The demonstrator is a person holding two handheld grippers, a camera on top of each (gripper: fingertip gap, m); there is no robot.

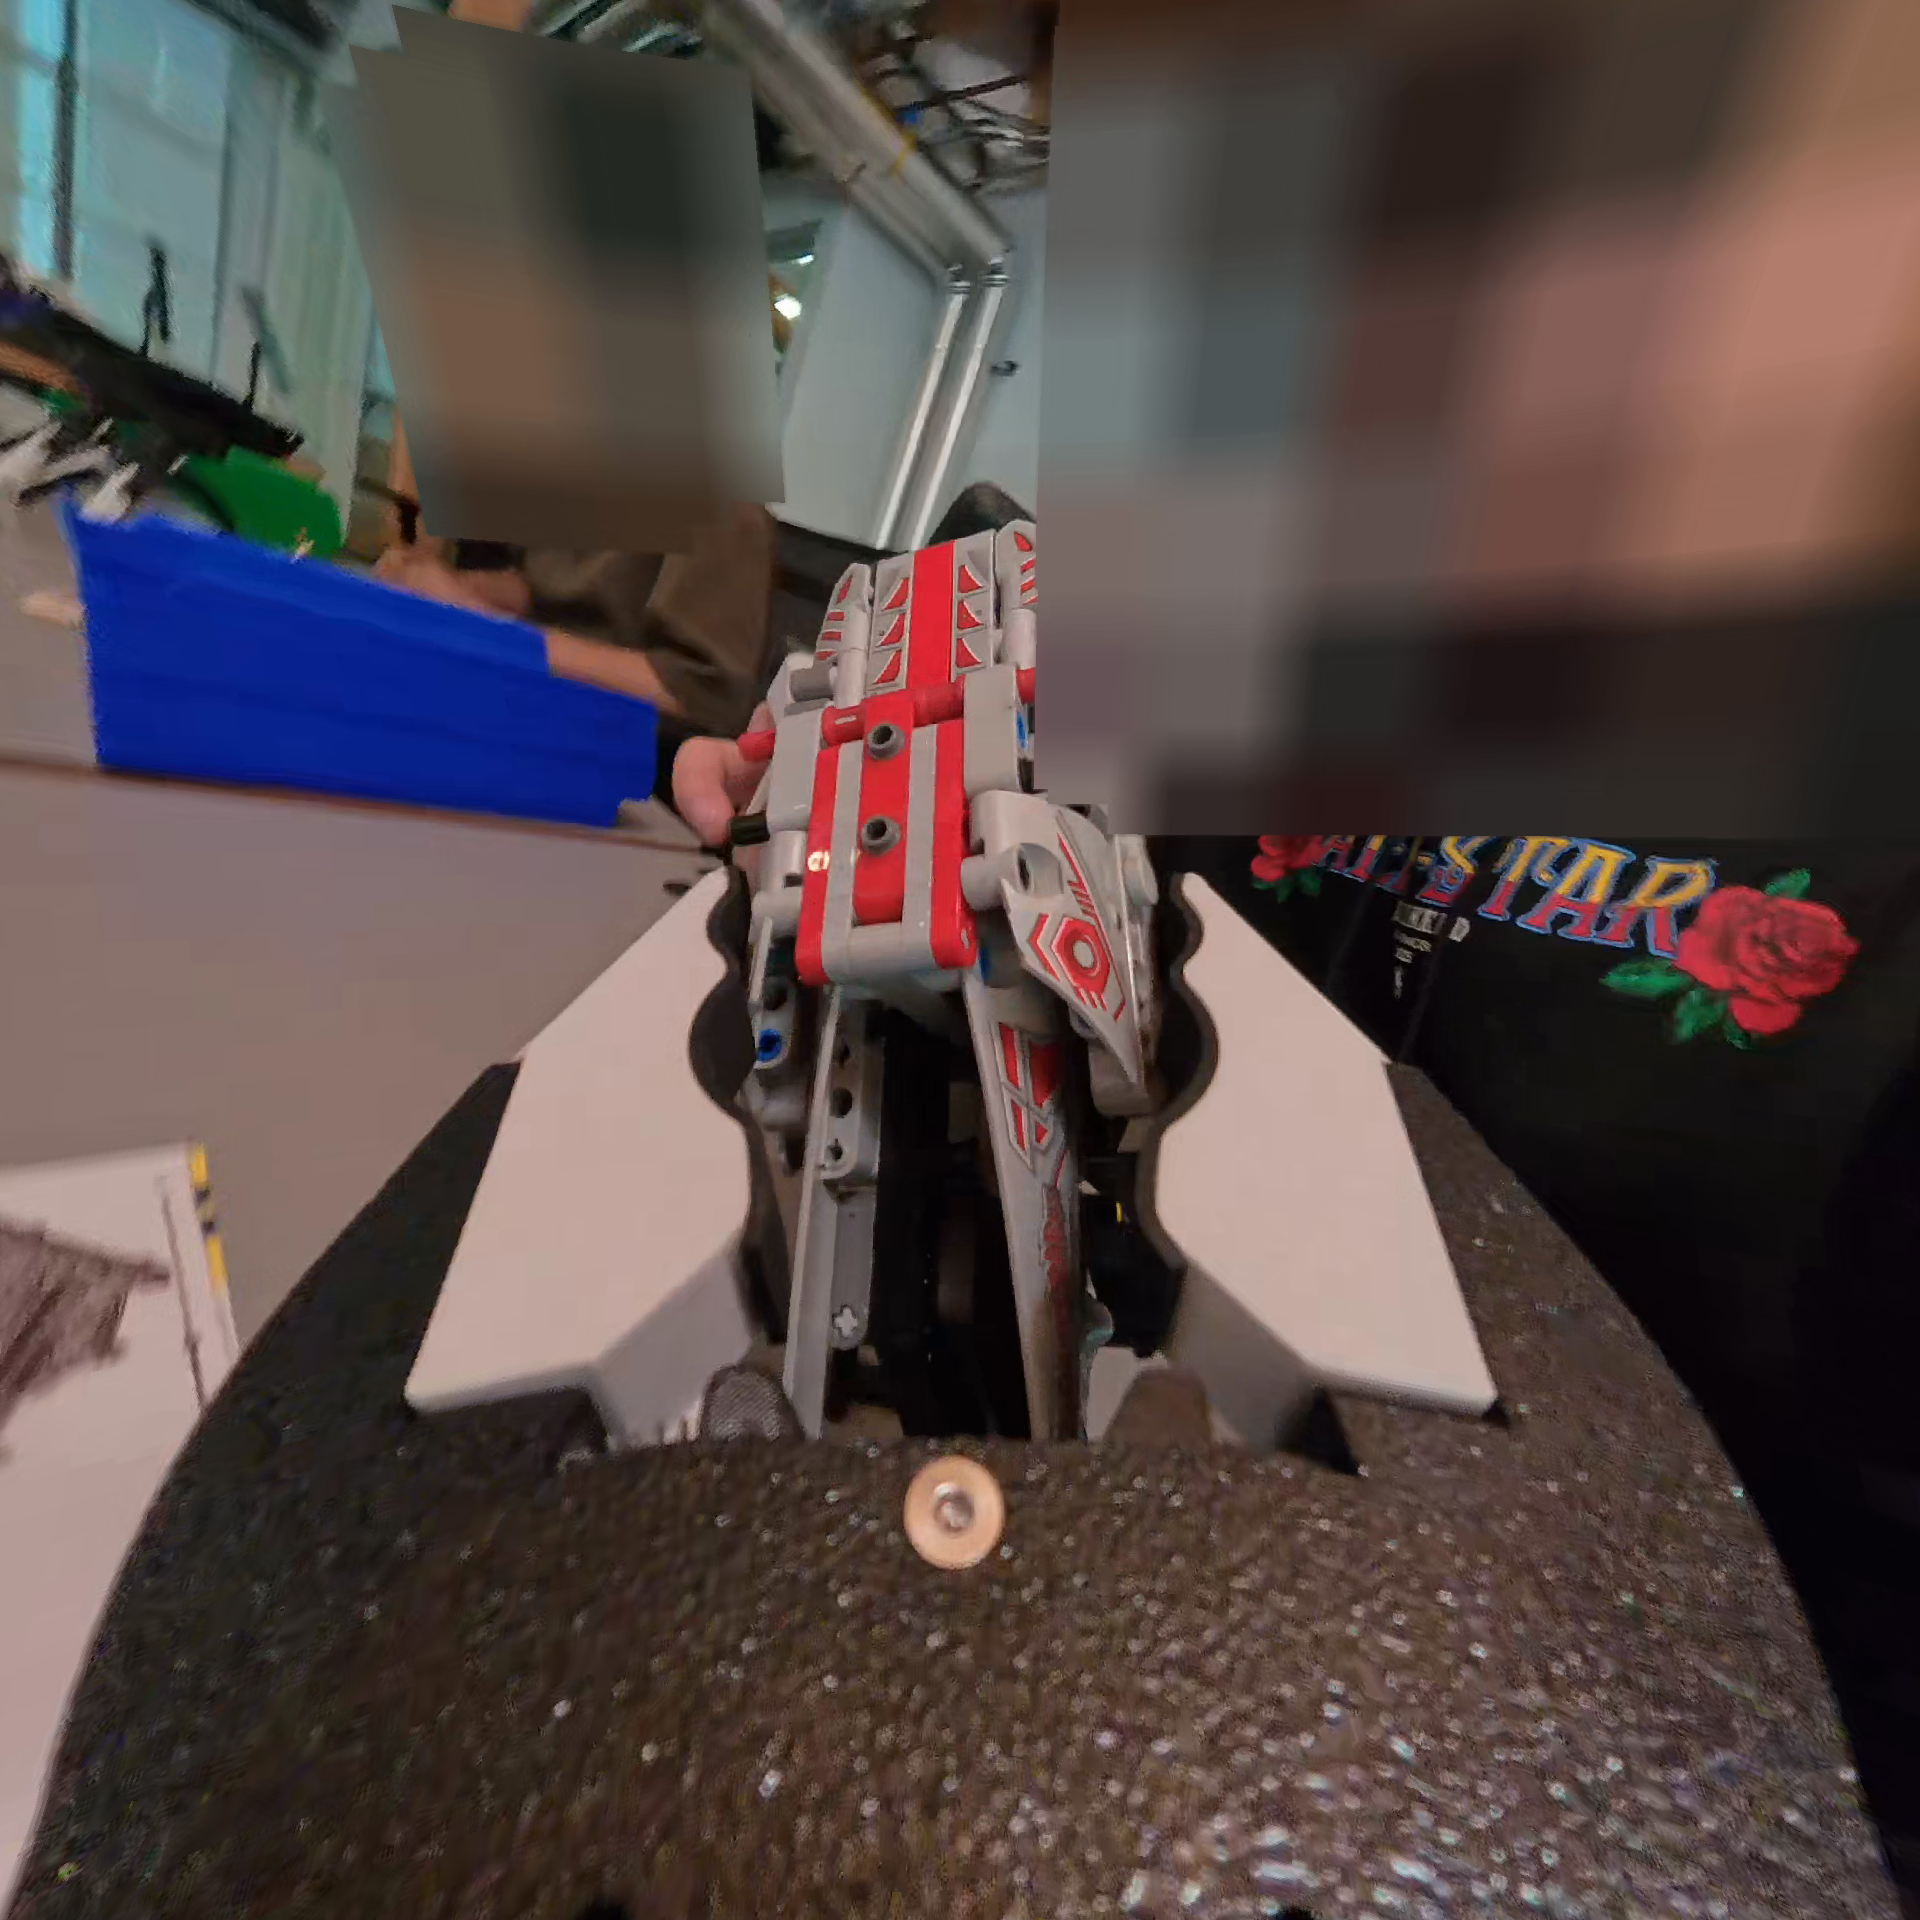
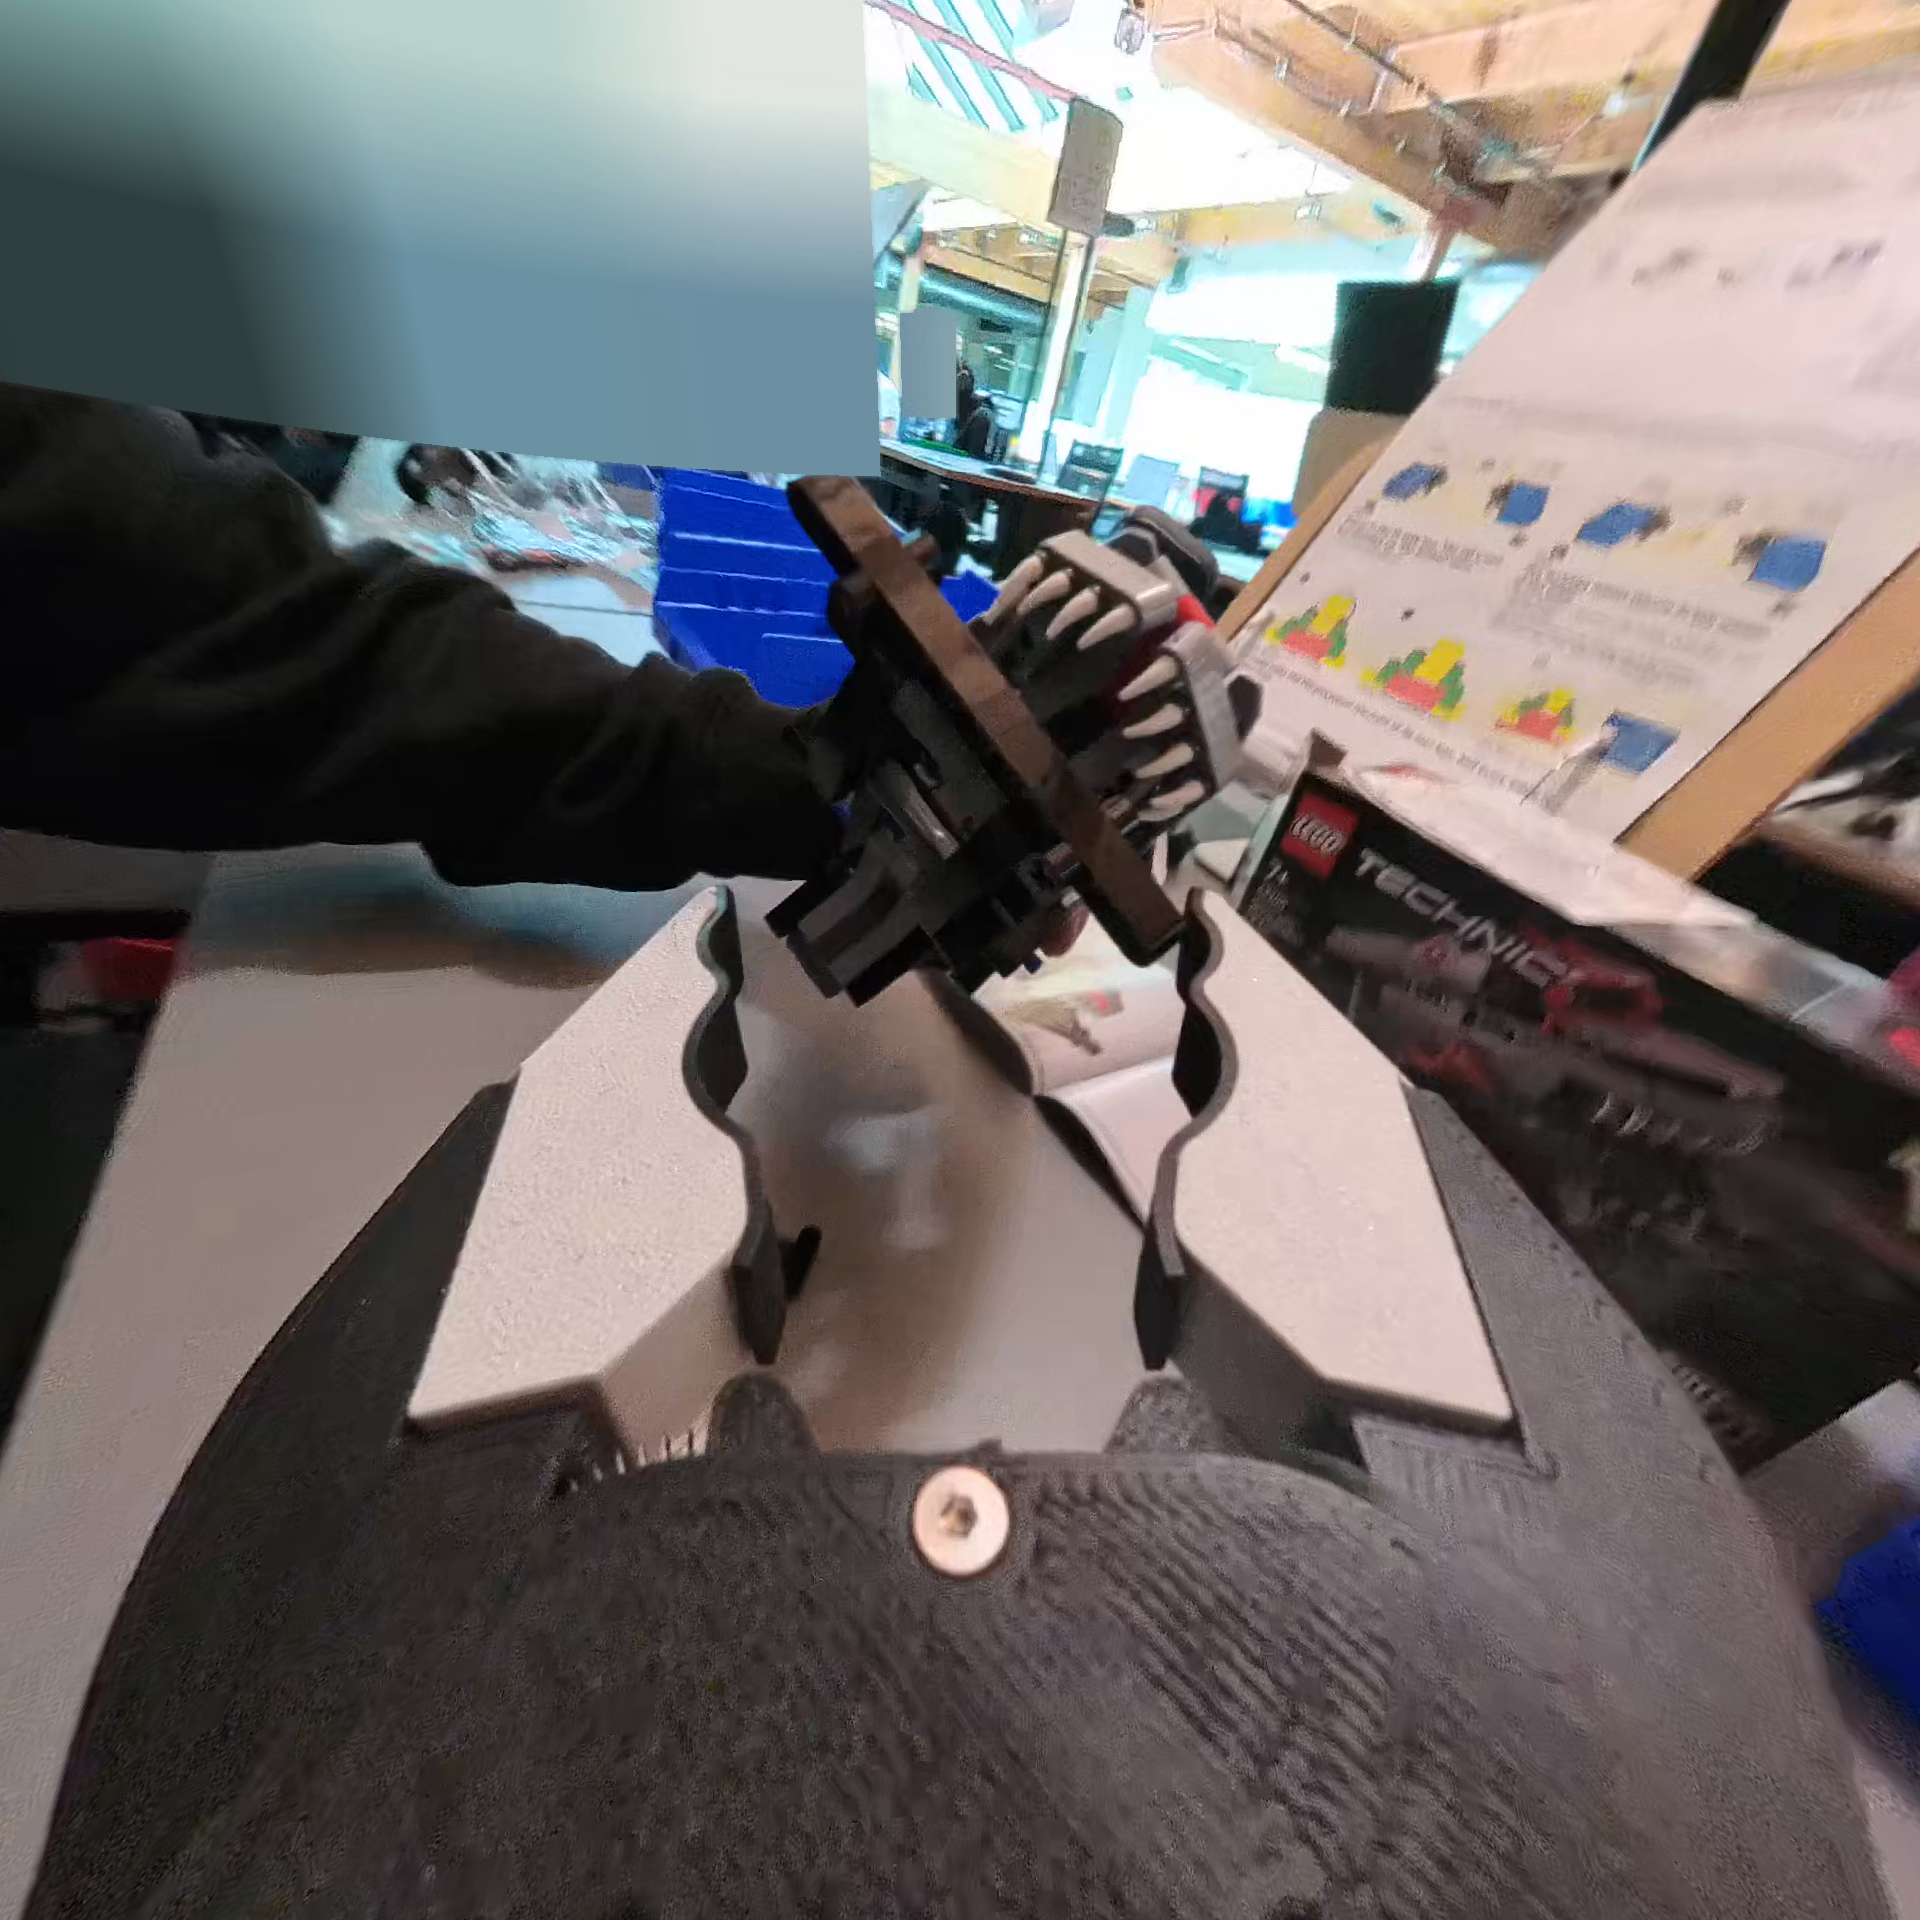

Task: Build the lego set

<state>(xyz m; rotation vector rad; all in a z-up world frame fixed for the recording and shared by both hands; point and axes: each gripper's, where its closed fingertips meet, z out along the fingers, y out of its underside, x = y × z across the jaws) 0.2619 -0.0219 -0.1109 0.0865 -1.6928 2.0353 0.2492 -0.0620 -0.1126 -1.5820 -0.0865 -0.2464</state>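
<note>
A red and grey lego model point(image 1: 883, 831) with patterned panels stands lengthwise between my left gripper's white fingers point(image 1: 582, 1143). My left gripper point(image 1: 956, 904) is shut on it and holds it above the grey table point(image 1: 312, 935). In the right wrist view the model point(image 2: 1101, 644) shows grey jaws with white teeth, held in the left gripper point(image 2: 966, 790) by a black-sleeved arm point(image 2: 468, 727). My right gripper point(image 2: 958, 914) is open and empty, just below and in front of the left one. A blurred small white piece point(image 2: 894, 1153) lies on the table between its fingers.
Blue bins point(image 1: 343, 675) stand at the back of the table and also show in the right wrist view point(image 2: 748, 592). The set's black box point(image 2: 1558, 987) and a leaning instruction board point(image 2: 1610, 520) are on the right. A person's hand point(image 1: 707, 779) is behind the model. A person in a black printed shirt point(image 1: 1558, 987) is close by. Spacing between my two grippers at the tips: around 6 cm.
</note>
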